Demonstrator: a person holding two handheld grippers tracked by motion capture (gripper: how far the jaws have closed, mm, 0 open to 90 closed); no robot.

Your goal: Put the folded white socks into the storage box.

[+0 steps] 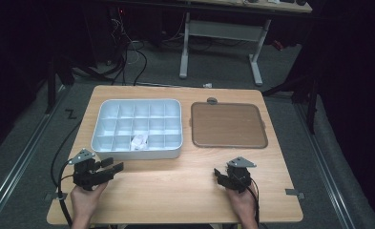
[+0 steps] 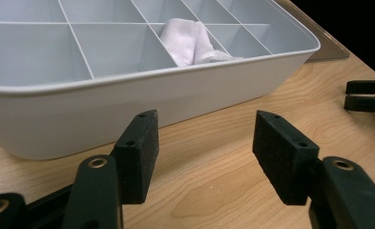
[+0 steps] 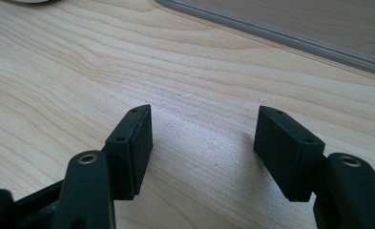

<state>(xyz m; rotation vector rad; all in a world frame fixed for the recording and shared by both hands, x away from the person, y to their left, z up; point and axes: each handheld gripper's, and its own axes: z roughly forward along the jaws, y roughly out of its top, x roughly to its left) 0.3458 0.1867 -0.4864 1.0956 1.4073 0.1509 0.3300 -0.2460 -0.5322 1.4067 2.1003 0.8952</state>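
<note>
Both jaws spread wide and empty, the left gripper (image 1: 109, 168) and right gripper (image 1: 220, 174) rest near the table's (image 1: 185, 186) front edge, well short of the white cloth (image 1: 139, 140) tucked in the compartment tray's (image 1: 136, 151) front row.

bare table (image 1: 175, 181) ahead | organiser tray (image 1: 137, 153) wall blocks left tool (image 1: 112, 169)

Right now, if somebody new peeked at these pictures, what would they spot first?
Probably the pale grey tray with many little compartments on the left half of the wooden table, with a crumpled white cloth in a front-row compartment. Next to it, on the right, lies a flat brown lid. Near the table's front edge, hands hold the left claw and the right claw, both open and empty.
</note>
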